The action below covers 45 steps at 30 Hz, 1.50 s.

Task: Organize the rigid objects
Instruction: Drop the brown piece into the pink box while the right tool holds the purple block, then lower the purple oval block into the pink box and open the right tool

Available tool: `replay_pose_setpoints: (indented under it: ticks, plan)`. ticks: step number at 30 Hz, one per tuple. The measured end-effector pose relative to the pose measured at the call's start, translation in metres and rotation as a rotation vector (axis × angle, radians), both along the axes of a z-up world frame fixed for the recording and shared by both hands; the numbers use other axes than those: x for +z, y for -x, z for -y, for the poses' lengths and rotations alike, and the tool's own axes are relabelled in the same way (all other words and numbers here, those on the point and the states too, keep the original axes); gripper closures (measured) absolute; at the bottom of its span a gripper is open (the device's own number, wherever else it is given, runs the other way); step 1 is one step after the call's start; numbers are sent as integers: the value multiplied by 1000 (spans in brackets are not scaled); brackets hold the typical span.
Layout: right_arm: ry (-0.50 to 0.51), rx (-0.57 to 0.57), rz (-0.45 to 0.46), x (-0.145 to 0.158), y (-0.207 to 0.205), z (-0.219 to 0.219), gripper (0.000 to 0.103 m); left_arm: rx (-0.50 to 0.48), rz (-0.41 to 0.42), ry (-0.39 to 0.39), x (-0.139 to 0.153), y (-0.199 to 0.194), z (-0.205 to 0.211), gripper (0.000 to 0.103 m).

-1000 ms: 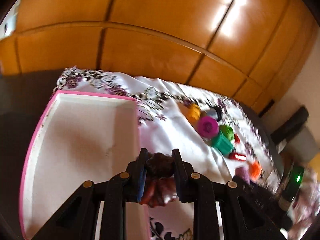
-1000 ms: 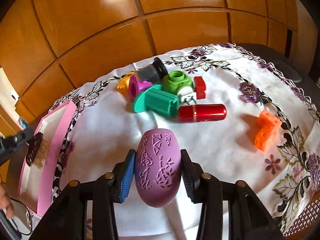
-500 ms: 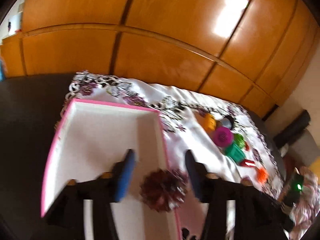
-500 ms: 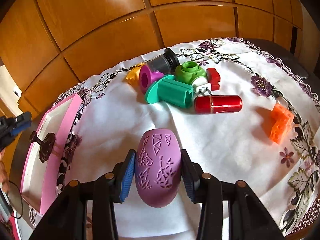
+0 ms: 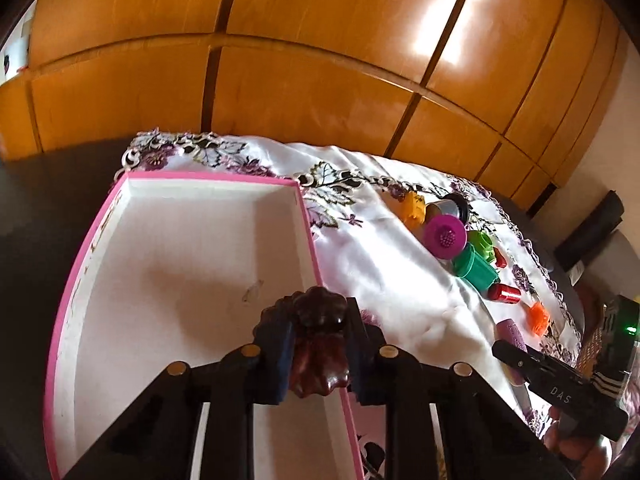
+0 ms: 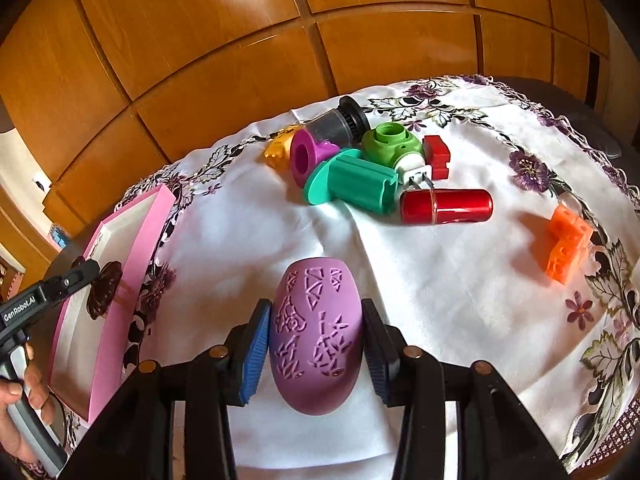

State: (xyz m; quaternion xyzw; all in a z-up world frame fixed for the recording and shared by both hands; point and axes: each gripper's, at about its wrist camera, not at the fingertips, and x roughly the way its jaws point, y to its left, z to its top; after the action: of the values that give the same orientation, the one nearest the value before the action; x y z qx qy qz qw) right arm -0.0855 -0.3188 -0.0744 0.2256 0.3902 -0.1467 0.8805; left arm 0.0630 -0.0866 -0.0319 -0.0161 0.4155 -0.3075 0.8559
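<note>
My left gripper (image 5: 318,320) is shut on a dark brown carved ornament (image 5: 320,344), held over the right wall of the pink-rimmed white box (image 5: 208,176). The right wrist view shows that gripper (image 6: 86,276) with the ornament (image 6: 105,288) above the box (image 6: 136,240) at the far left. My right gripper (image 6: 316,308) is shut on a purple egg-shaped piece with raised patterns (image 6: 316,352), hanging over the white flowered tablecloth (image 6: 248,240).
A cluster lies at the cloth's far side: teal cylinder (image 6: 356,186), red cylinder (image 6: 446,206), green piece (image 6: 390,146), magenta spool (image 6: 306,156), grey-black part (image 6: 340,122), yellow piece (image 6: 278,148), red block (image 6: 436,154). An orange block (image 6: 568,248) lies right. Wood panels stand behind.
The left jaws stood open around the brown ornament half a second ago and are shut on it again now, a little lower over the box. The right gripper kept its hold.
</note>
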Motion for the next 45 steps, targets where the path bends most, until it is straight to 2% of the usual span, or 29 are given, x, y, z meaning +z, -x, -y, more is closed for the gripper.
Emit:
replay_pose_setpoints:
  ticks: [5,10,18,24,27,30,32,34,36,38,39,43,45]
  plan:
    - [-1,1,1,-1,-3,-1,60,26,21,30,13,-10,-7,80]
    - [1,16,8,2,-5,-6,60,105,22,16,19,-41,-25,80]
    - [-1,43,9,5,-14,-16,60,215,-33,-69,1,-105,-46,80]
    - [-3,56,3,5,-20,-20,60,270,-10,-124,-5,-133,-54,80]
    - [0,61,1,5,-22,-21,60,303,-14,-124,-6,-144,-59,80]
    - [2,63,-2,5,-23,-22,60,338,-10,-89,-4,-144,-69,73]
    - [2,65,-5,4,-25,-23,60,353,-8,-69,0,-141,-75,61]
    - [-2,69,-4,4,-27,-24,60,359,-5,-50,6,-132,-79,59]
    - [-2,80,-3,4,-29,-28,60,348,7,-39,10,-117,-82,56]
    - [-6,92,-2,4,-34,-32,60,339,22,-51,13,-101,-82,44]
    - [-10,97,-1,5,-35,-33,60,335,26,-52,13,-94,-82,42]
    - [-9,131,1,9,-46,-43,60,307,6,-17,12,-61,-84,34]
    - [-21,151,0,10,-53,-49,60,303,-1,-2,11,-45,-84,27]
